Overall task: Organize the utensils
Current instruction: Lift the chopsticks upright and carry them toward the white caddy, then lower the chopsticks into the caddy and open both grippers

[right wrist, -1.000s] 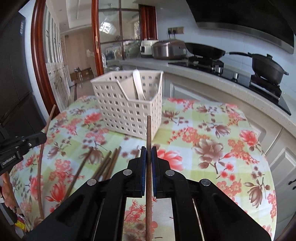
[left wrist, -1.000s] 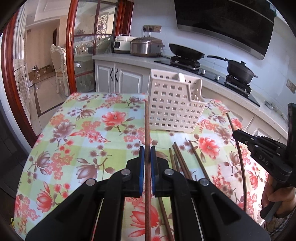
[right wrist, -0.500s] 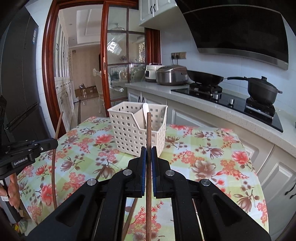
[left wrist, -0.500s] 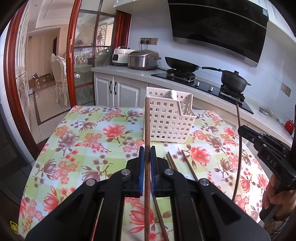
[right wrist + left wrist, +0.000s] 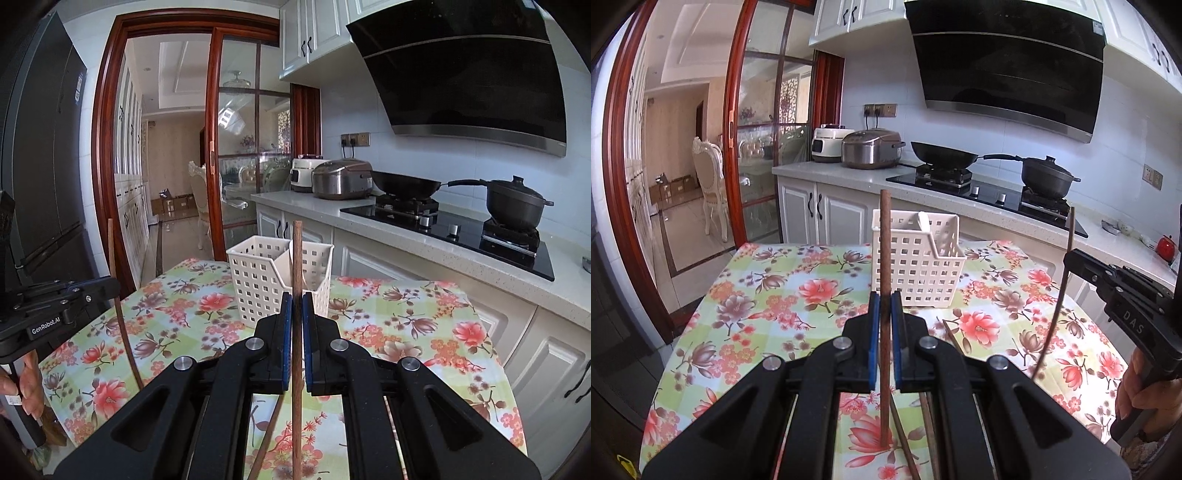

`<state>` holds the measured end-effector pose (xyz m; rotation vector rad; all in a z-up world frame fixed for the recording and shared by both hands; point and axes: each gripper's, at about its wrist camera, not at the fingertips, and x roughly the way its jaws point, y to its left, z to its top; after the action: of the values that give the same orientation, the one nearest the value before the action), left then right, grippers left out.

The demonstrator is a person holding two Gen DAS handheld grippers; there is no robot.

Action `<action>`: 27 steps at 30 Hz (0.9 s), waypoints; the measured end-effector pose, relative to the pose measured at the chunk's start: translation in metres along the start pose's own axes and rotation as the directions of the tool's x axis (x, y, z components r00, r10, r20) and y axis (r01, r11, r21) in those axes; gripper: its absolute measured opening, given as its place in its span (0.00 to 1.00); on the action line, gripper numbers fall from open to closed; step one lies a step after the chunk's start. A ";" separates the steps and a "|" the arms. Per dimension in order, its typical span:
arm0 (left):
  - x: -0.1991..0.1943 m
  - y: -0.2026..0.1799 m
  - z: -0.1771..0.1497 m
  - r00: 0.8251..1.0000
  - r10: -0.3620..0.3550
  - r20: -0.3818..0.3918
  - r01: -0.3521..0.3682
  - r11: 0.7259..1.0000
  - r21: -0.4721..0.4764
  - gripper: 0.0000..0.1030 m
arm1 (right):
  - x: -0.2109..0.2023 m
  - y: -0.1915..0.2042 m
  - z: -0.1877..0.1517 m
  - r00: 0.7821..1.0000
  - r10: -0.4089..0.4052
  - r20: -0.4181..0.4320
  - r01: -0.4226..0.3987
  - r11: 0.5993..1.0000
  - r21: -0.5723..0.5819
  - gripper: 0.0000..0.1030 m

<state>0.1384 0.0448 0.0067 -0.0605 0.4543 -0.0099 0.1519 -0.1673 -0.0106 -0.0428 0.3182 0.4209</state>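
Left gripper (image 5: 885,306) clenched on a chopstick (image 5: 885,258); right gripper (image 5: 296,310) likewise on another (image 5: 296,258); step: carrying; basket (image 5: 916,266) ahead on table (image 5: 768,295); next, tips down into it.

The left gripper (image 5: 885,306) hides most of the loose chopsticks (image 5: 951,338) beneath it.

Floral table (image 5: 768,295): basket (image 5: 923,273), chopsticks (image 5: 951,338).
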 end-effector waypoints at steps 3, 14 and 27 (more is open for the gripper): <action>-0.002 -0.002 0.001 1.000 -0.003 -0.001 0.003 1.000 -0.001 0.06 | -0.003 0.000 -0.001 1.000 0.002 0.005 -0.002 1.000 0.006 0.05; -0.003 -0.013 0.016 1.000 -0.001 0.031 0.000 0.999 0.037 0.06 | -0.004 0.007 0.014 0.999 0.015 0.036 -0.014 1.000 -0.022 0.05; 0.017 -0.010 0.087 0.994 -0.010 0.107 0.006 0.999 0.035 0.06 | 0.043 -0.003 0.055 0.998 0.029 0.062 -0.028 1.000 -0.014 0.05</action>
<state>0.1920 0.0398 0.0783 -0.0286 0.3460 -0.0226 0.2060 -0.1471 0.0284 -0.0382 0.2546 0.4515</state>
